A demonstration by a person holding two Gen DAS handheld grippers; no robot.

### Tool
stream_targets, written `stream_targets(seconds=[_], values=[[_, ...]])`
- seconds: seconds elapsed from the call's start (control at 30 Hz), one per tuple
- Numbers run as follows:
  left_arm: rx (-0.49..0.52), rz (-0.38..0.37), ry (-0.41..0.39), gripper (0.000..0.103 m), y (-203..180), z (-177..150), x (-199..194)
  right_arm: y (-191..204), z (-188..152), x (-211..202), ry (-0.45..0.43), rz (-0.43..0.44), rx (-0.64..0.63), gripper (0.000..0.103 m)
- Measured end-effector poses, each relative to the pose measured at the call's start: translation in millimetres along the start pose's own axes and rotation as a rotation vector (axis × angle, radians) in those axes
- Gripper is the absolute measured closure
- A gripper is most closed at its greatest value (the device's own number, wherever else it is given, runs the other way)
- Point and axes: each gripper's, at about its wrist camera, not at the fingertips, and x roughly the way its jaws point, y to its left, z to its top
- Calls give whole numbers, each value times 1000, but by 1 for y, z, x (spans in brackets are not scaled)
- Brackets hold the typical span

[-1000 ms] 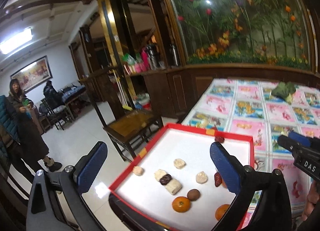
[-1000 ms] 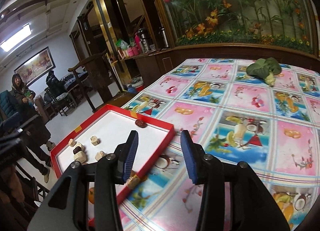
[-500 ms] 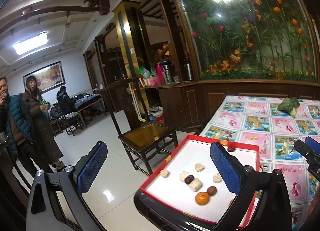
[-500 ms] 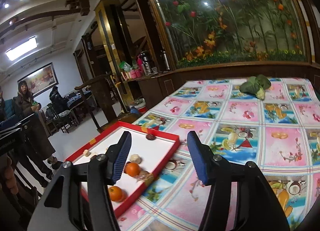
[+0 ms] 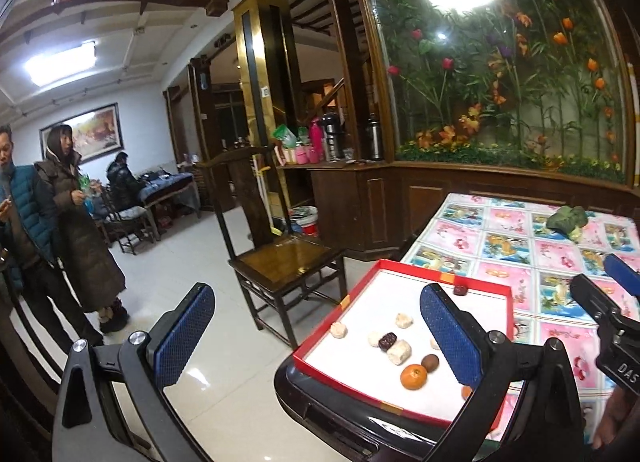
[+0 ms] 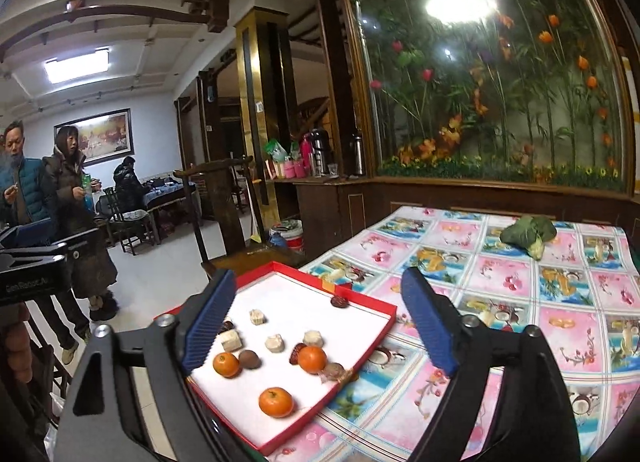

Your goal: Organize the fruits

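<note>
Patterned cloth covers the worktop, where oranges (image 6: pixel 275 402) lie in the red tray (image 6: pixel 362 360) just below and between the right gripper (image 6: pixel 320 336) fingers, nearer than the left gripper (image 5: pixel 316 336); both spread, empty.

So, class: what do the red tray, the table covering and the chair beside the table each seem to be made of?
Red tray: probably cardboard, matt white inside, with thin folded walls and tape at the corners.
Table covering: looks like printed plastic or oilcloth, with a slight sheen and a draped edge.
Chair: dark wood, varnished, since the seat reflects light.
</note>
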Motion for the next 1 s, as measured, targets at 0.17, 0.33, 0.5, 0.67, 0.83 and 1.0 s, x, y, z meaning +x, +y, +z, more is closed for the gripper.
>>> stream_targets(seconds=[0.17, 0.33, 0.5, 0.67, 0.83, 1.0], values=[[-49, -15, -45, 0, 15, 3, -17, 10, 5, -2, -33, -26, 2, 7], [-93, -32, -95, 0, 23, 2, -26, 15, 5, -8, -71, -42, -15, 0], [-40, -28, -89, 0, 7, -2, -16, -1, 5, -20, -88, -41, 26, 0], [-8, -88, -90, 0, -27, -7, -14, -28, 5, -30, -75, -125, -4, 0], [58, -268, 12, 0, -90, -10, 5, -87, 2, -48, -35, -233, 15, 0], [221, -438, 120, 0, -179, -20, 19, -162, -5, -80, -10, -423, 91, 0]])
